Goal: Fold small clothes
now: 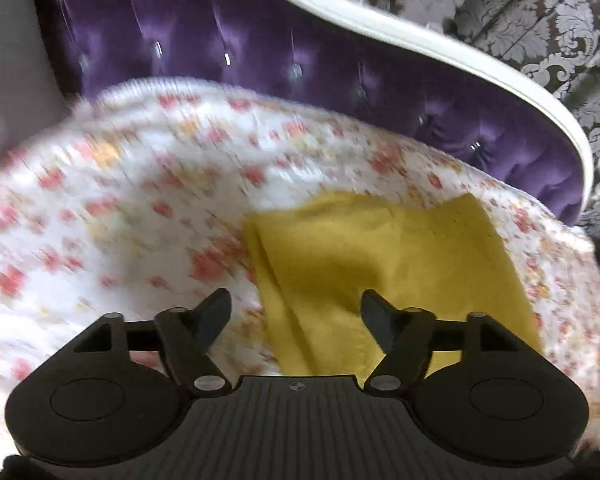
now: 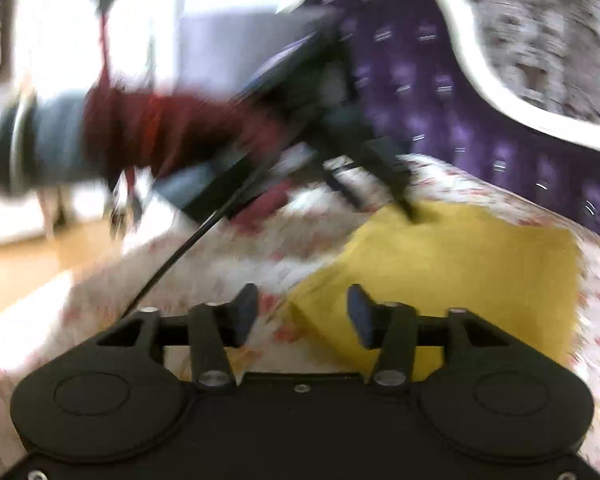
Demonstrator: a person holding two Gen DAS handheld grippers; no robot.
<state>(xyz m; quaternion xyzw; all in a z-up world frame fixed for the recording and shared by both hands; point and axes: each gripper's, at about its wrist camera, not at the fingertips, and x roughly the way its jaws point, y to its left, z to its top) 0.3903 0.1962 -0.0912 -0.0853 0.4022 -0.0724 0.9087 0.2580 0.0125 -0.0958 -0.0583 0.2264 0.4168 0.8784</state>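
Note:
A small yellow cloth [image 1: 384, 264] lies folded on a floral bedspread [image 1: 140, 200]. My left gripper [image 1: 296, 308] is open and empty, hovering just above the cloth's near left edge. In the right wrist view the same cloth [image 2: 460, 272] lies ahead and to the right. My right gripper [image 2: 302, 312] is open and empty over the cloth's near left corner. The left gripper [image 2: 380, 176] shows blurred at the cloth's far edge, held by a hand in a dark red sleeve [image 2: 152, 136].
A purple tufted headboard [image 1: 260, 48] with a white curved frame [image 1: 440, 48] stands behind the bed. Patterned grey wallpaper [image 1: 540, 12] lies beyond it. A wooden floor [image 2: 20, 264] shows left of the bed. Both views are motion blurred.

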